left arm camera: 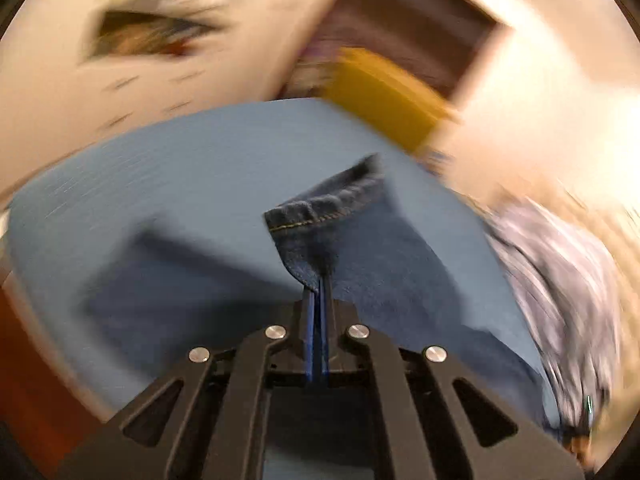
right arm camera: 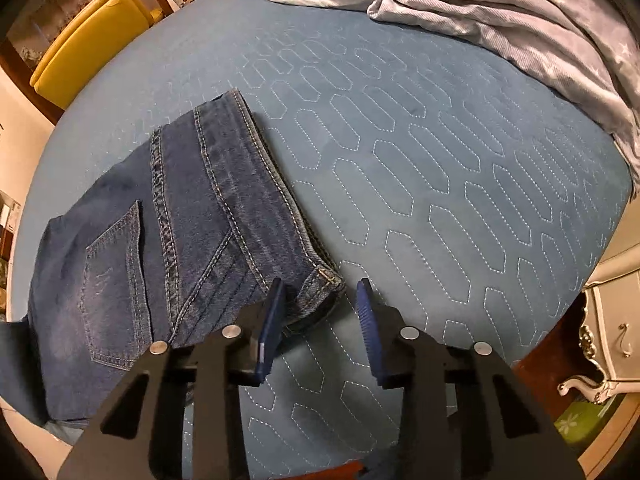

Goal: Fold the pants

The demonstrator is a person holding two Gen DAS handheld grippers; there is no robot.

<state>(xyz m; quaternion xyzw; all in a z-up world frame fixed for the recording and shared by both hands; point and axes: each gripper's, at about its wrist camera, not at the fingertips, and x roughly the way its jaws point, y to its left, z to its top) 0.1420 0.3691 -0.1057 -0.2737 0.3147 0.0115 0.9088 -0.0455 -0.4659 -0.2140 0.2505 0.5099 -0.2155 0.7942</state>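
Note:
Dark blue jeans [right arm camera: 168,232] lie on the blue quilted bed [right arm camera: 420,168], waistband toward the middle, back pocket up. My right gripper [right arm camera: 322,292] is open and empty, its left finger just over the waistband's near corner [right arm camera: 324,280]. In the left wrist view, my left gripper [left arm camera: 319,284] is shut on a jeans leg hem [left arm camera: 320,216] and holds it lifted above the bed [left arm camera: 180,168]. That view is motion-blurred. The rest of the jeans [left arm camera: 400,280] trails below to the right.
A grey star-print duvet [right arm camera: 500,8] is bunched at the bed's far right; it also shows in the left wrist view [left arm camera: 560,280]. A yellow chair [right arm camera: 88,36] stands past the bed's far left. A white ornate nightstand [right arm camera: 616,320] is at the right.

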